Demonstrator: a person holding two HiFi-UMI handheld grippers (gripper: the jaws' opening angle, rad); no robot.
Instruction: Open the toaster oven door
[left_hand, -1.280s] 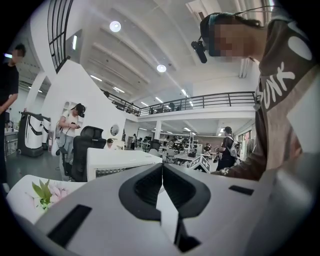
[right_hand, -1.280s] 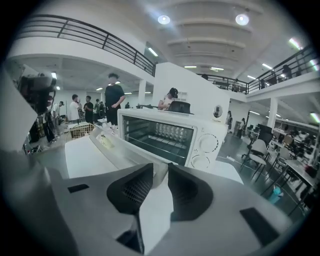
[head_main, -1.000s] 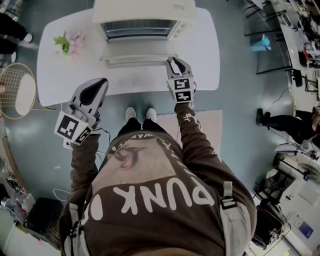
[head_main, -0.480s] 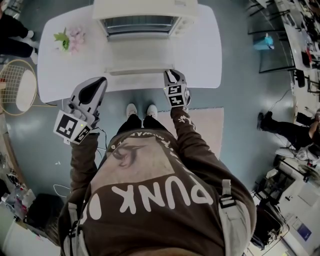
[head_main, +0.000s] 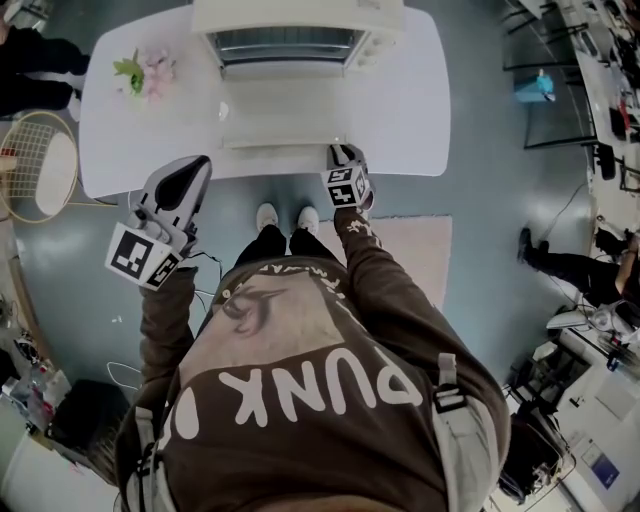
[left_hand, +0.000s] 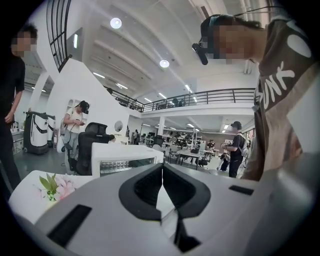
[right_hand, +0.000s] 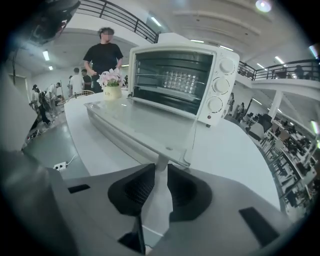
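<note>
Since a second before, the door (head_main: 285, 128) had swung down flat over the counter (head_main: 405, 110) before the toaster oven (head_main: 300, 20), the right gripper (head_main: 341, 152) jaws clamping its handle (right_hand: 161, 161) to hold it open, the left gripper (head_main: 198, 165) jaws closed, empty, aside.

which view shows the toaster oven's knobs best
The right gripper view: three knobs stacked down the front of the toaster oven, facing the camera. The head view looks down on the oven's top, so they hardly show. The left gripper view has the oven small and far; no knobs can be made out.
</note>
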